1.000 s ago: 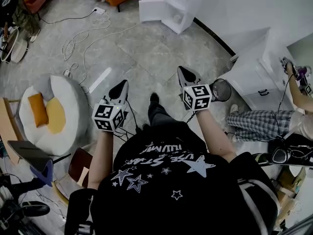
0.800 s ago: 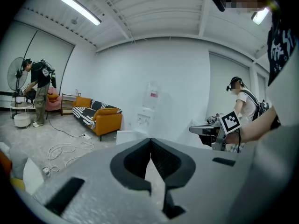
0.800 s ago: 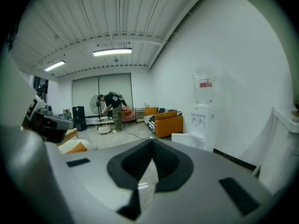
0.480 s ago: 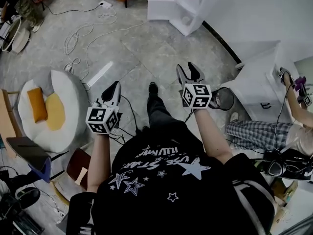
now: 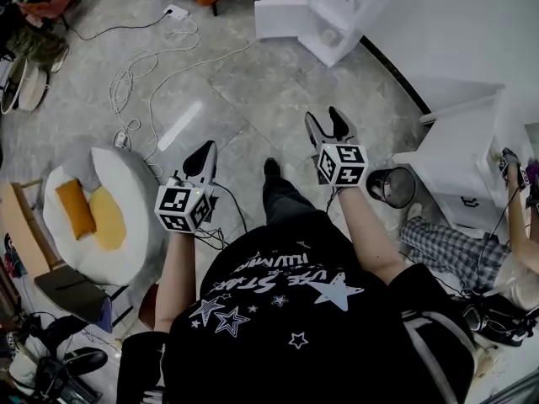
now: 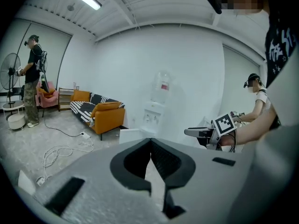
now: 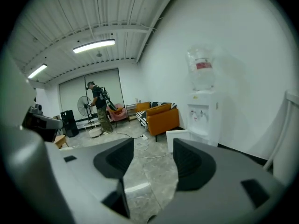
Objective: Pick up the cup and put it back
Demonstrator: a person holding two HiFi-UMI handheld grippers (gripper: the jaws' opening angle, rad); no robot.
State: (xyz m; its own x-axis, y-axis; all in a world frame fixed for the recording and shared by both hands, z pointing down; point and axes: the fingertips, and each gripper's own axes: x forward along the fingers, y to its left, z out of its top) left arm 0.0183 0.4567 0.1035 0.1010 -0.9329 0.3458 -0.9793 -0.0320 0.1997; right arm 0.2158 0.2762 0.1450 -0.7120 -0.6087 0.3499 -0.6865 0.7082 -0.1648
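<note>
I cannot make out a cup in any view. My left gripper [image 5: 205, 151] is held over the grey tiled floor, and its jaws meet at the tips with nothing between them [image 6: 150, 143]. My right gripper [image 5: 329, 121] is held further forward, pointing towards the white water dispenser [image 7: 203, 111]. Its jaws have just been opening and now stand wide apart with only floor showing between them [image 7: 153, 148]. The dispenser [image 5: 337, 15] stands against the white wall ahead in the head view.
A white box [image 5: 282, 17] lies beside the dispenser. An orange sofa [image 6: 105, 115] and loose cables [image 5: 139, 74] lie left of it. Also around are a black mesh bin [image 5: 392, 185], a white cabinet [image 5: 459, 162], a seated person [image 5: 459, 251], a white beanbag [image 5: 105, 217] and a standing person [image 7: 100, 106].
The right gripper's jaws went from shut to wide open. Both grippers and the person moved forward across the floor, and the bin now lies further back beside the right arm.
</note>
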